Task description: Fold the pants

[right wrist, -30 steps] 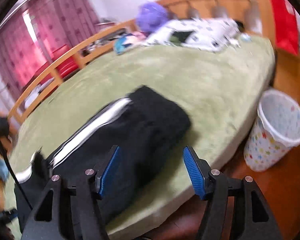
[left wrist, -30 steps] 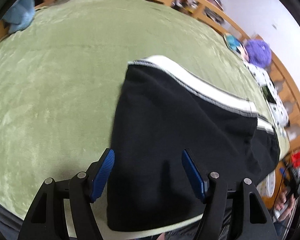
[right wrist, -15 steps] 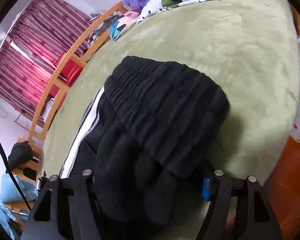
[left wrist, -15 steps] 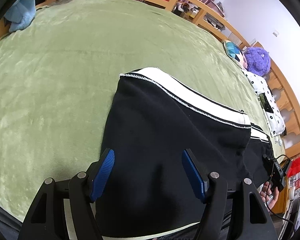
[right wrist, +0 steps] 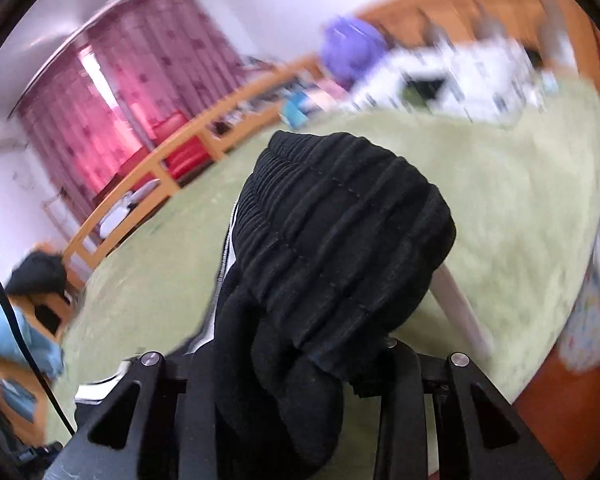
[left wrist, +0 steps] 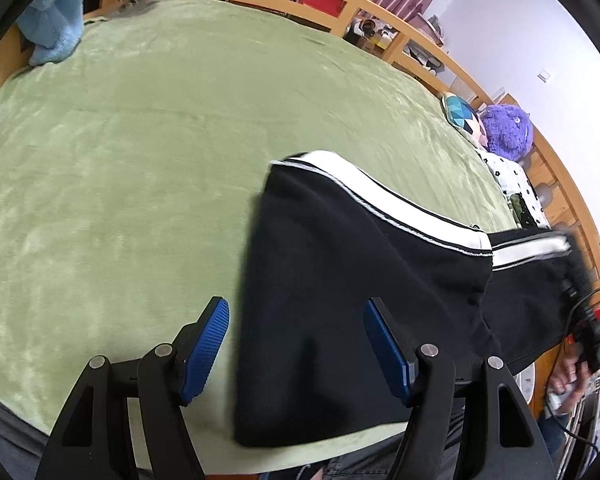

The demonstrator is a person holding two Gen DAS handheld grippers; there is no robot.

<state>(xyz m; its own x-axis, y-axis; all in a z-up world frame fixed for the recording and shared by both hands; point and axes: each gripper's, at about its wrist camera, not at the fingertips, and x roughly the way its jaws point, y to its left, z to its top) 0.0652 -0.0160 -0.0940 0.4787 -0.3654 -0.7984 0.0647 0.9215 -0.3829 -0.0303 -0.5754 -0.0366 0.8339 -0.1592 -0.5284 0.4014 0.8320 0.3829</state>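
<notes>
Black pants (left wrist: 340, 280) with a white side stripe lie folded on the green blanket (left wrist: 140, 140) near its front edge. My left gripper (left wrist: 296, 344) is open and empty, hovering just above the near end of the pants. My right gripper (right wrist: 296, 364) is shut on the ribbed black waistband (right wrist: 340, 220) and holds it lifted off the blanket; its fingers are hidden by the cloth. In the left wrist view the far right end of the pants (left wrist: 540, 280) is raised, next to the other gripper and hand.
A wooden bed rail (left wrist: 320, 4) runs along the far side. A purple plush (left wrist: 508, 128), a patterned pillow (left wrist: 460, 114) and spotted bedding (left wrist: 520, 188) sit at the right end. A blue towel (left wrist: 56, 28) hangs far left. A patterned bin (right wrist: 596, 300) stands beside the bed.
My right gripper closed on the waistband and lifted it off the blanket. My left gripper stayed open and shifted slightly left over the pants.
</notes>
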